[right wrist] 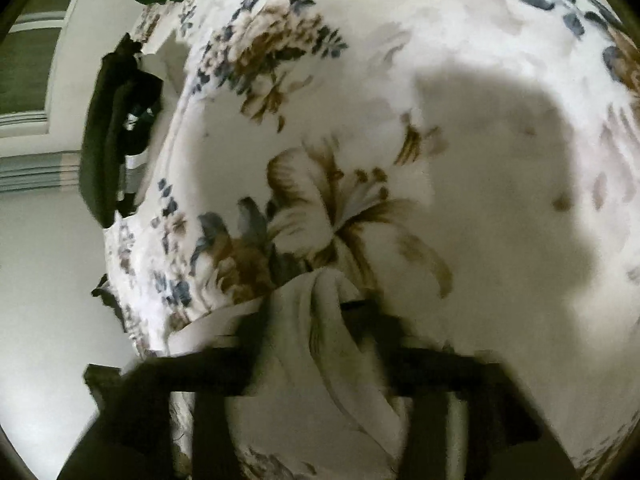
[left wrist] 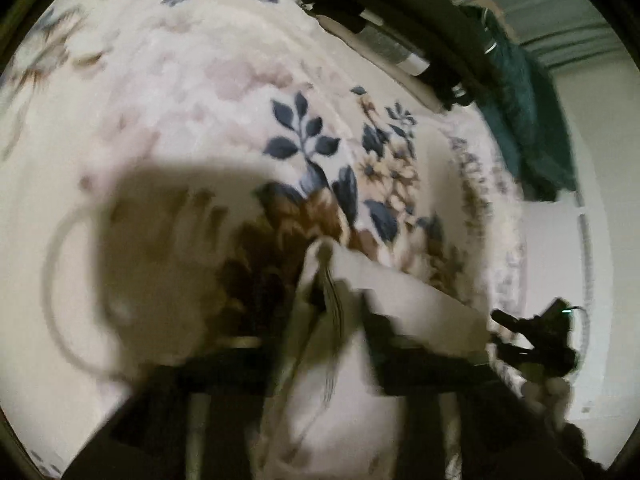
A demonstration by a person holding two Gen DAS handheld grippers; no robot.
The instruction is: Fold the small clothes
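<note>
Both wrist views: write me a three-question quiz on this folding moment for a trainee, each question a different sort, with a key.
1. True or false: the left gripper is shut on a pinch of the floral cloth.
2. Multiple choice: in the right wrist view, what does the right gripper hold?
A. a dark sock
B. a bunched fold of the floral cloth
C. nothing
3. Fill in: in the left wrist view, the dark clothes lie at the cloth's ____ edge, away from the gripper.

Key
1. True: cloth bunches between the fingers.
2. B.
3. Far: the pile sits at the top of the view.
</note>
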